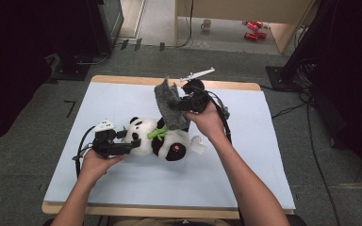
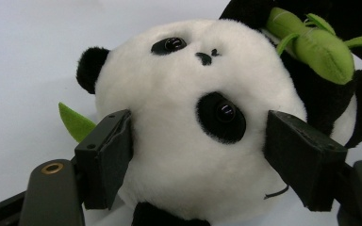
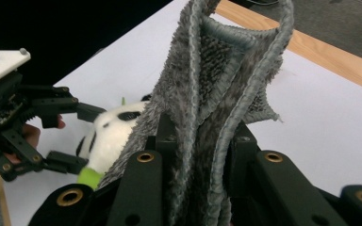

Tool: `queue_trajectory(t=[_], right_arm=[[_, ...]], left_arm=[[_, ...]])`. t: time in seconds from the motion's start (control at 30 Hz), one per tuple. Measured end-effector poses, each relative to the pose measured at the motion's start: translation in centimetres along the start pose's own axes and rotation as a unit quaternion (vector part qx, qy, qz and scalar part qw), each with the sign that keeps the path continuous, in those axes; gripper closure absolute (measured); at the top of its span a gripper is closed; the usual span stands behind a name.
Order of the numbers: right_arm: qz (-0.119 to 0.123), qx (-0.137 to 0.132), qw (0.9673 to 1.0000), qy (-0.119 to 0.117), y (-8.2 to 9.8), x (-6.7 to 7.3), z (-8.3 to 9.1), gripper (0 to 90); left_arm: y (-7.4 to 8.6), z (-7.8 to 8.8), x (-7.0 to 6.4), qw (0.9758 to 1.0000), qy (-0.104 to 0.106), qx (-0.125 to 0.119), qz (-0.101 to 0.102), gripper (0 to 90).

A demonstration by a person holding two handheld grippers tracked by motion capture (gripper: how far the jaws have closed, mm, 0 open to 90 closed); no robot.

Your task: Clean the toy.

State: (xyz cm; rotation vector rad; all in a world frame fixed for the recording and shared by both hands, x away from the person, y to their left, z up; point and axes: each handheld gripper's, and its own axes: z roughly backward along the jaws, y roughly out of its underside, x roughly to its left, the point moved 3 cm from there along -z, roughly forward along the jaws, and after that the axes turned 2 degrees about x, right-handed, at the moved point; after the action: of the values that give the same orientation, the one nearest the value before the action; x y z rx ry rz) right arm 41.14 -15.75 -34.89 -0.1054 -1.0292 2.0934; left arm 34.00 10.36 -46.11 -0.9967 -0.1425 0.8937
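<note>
Panda plush lies on its side at centre-left of the high view, on the white table cover, its head toward the left edge of the frame and a green bamboo sprig at its neck. I read the step in hand as wiping or covering the toy with the grey cloth, which hangs just above its body, upper centre of the frame. My right gripper is clamped on the cloth: in the right gripper view the folded terry rises from between the closed jaws. My left gripper stands wide around the head; in the left gripper view the pads flank the white face, the left one touching the fur, the right one just beside it, with no visible squeeze. I judge the next move calls for steadying the head, then lowering the cloth onto the body without dragging the sprig
</note>
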Motion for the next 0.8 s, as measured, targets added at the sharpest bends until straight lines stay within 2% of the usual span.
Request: queue_trajectory(t=[0.2, 0.43, 0.6, 0.7, 0.8], right_arm=[[0.010, 0.000, 0.9998, -0.019, -1.4, 1.4, -2.0, 73.3], [0.017, 0.016, 0.9987, -0.045, -2.5, 3.2, -5.2, 73.0], [0.023, 0.034, 0.9975, -0.057, -2.4, 4.2, -7.8, 72.7], [0.020, 0.054, 0.9967, -0.056, -1.9, 4.3, -9.3, 72.4], [0.015, 0.062, 0.9964, -0.056, -1.5, 4.3, -10.3, 72.1]], left_arm=[[0.0, 0.0, 0.0, 1.0000, -0.001, 0.001, -0.001, 25.2], [-0.1, 0.0, 0.1, 1.0000, 0.000, 0.002, -0.001, 25.2], [-0.1, -0.1, 0.1, 1.0000, 0.000, 0.000, 0.003, 25.2], [-0.1, -0.1, 0.1, 1.0000, 0.000, 0.001, 0.003, 25.2], [-0.1, -0.1, 0.1, 1.0000, 0.000, 0.001, 0.004, 25.2]])
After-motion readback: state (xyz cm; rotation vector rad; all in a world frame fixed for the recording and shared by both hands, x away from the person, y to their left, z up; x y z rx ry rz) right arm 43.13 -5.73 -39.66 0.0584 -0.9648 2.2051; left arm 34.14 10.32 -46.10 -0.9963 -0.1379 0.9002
